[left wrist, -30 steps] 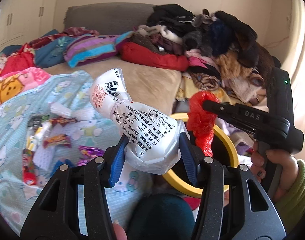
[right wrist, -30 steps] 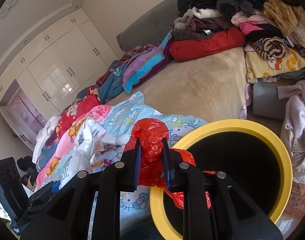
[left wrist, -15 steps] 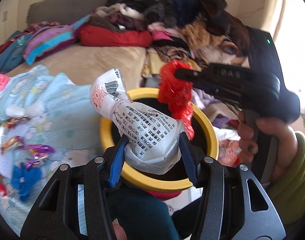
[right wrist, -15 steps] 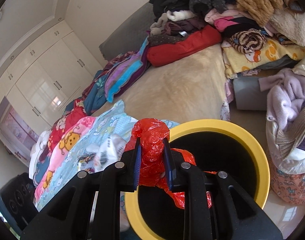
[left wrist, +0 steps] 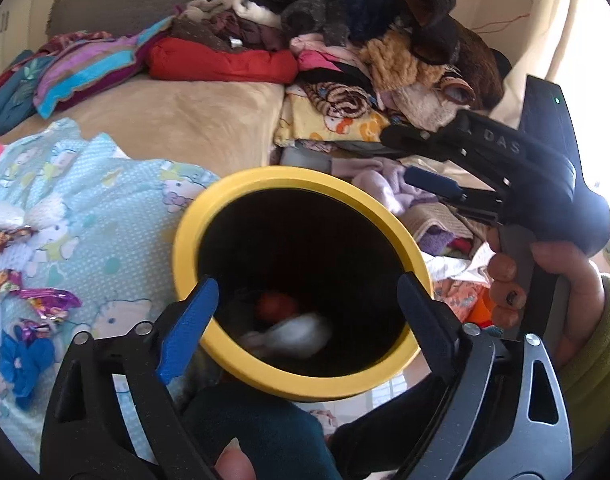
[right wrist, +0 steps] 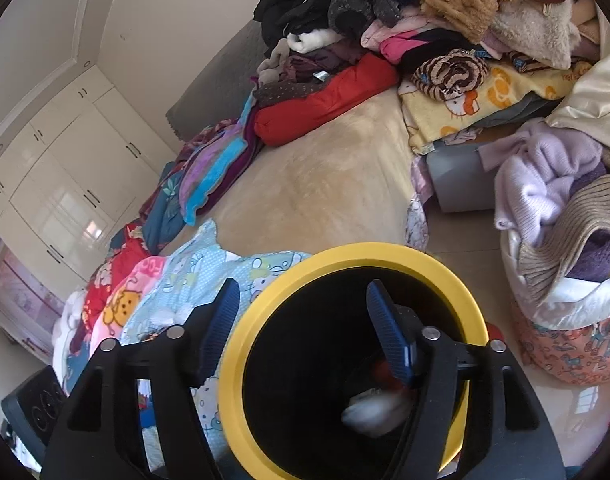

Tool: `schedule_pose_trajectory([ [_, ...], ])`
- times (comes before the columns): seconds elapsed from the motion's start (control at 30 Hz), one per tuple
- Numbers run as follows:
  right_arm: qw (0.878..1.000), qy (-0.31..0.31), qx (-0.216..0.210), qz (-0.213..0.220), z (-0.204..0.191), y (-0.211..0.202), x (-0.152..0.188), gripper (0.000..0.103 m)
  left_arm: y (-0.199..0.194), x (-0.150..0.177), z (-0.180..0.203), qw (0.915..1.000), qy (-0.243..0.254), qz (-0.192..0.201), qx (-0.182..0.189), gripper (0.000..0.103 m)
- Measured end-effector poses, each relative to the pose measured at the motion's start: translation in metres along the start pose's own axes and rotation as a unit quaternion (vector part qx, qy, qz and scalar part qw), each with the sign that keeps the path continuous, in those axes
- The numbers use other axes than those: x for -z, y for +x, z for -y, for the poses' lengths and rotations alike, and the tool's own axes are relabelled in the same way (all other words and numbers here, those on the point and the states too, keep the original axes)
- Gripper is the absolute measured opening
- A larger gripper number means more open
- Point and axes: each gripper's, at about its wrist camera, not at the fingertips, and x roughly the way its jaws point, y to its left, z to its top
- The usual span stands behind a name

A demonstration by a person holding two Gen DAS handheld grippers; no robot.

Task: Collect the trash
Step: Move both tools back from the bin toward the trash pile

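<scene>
A black bin with a yellow rim (left wrist: 193, 216) stands beside the bed; it also shows in the right wrist view (right wrist: 469, 292). My left gripper (left wrist: 305, 312) is open and empty over its mouth. My right gripper (right wrist: 301, 328) is open and empty over the bin too; it shows from the side in the left wrist view (left wrist: 417, 160). A white printed wrapper (left wrist: 293, 336) and a red plastic bag (left wrist: 277, 306) lie blurred inside the bin, also in the right wrist view as the wrapper (right wrist: 373, 408) and bag (right wrist: 381, 370). Several candy wrappers (left wrist: 45, 300) lie on the light blue blanket (left wrist: 105, 208).
A heap of clothes (left wrist: 365, 40) covers the far right of the bed. A red pillow (right wrist: 325, 100) and striped bedding (left wrist: 89, 64) lie at the back. A basket with purple and white clothes (right wrist: 565, 220) stands right of the bin. White wardrobes (right wrist: 57, 168) line the left wall.
Both grippers have opened over the bin. The white wrapper has left the left gripper and the red bag has left the right one; both now lie inside the bin.
</scene>
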Motion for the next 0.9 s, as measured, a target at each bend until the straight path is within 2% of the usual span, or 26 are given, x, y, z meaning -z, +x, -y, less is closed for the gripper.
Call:
schedule_pose_trajectory([
  [0.03, 1.000, -0.001, 0.003, 0.001, 0.000, 0.000, 0.000, 0.067, -0.004, -0.001, -0.002, 1.0000, -0.001, 0.007, -0.005, 0.092],
  [0.07, 1.000, -0.003, 0.006, 0.003, -0.001, -0.001, 0.001, 0.069, -0.007, -0.002, -0.004, 0.9999, -0.004, 0.013, -0.006, 0.092],
  [0.33, 0.999, -0.027, 0.023, 0.005, -0.017, 0.002, 0.007, 0.075, -0.033, -0.006, -0.018, 0.9980, -0.024, 0.050, -0.031, 0.092],
  [0.57, 0.997, -0.066, 0.028, 0.007, -0.046, 0.007, 0.019, 0.078, -0.059, -0.008, -0.035, 0.9945, -0.041, 0.080, -0.054, 0.092],
  [0.9, 0.992, -0.125, 0.007, -0.006, -0.101, 0.019, 0.038, 0.083, -0.097, -0.001, -0.078, 0.9847, -0.091, 0.120, -0.087, 0.092],
])
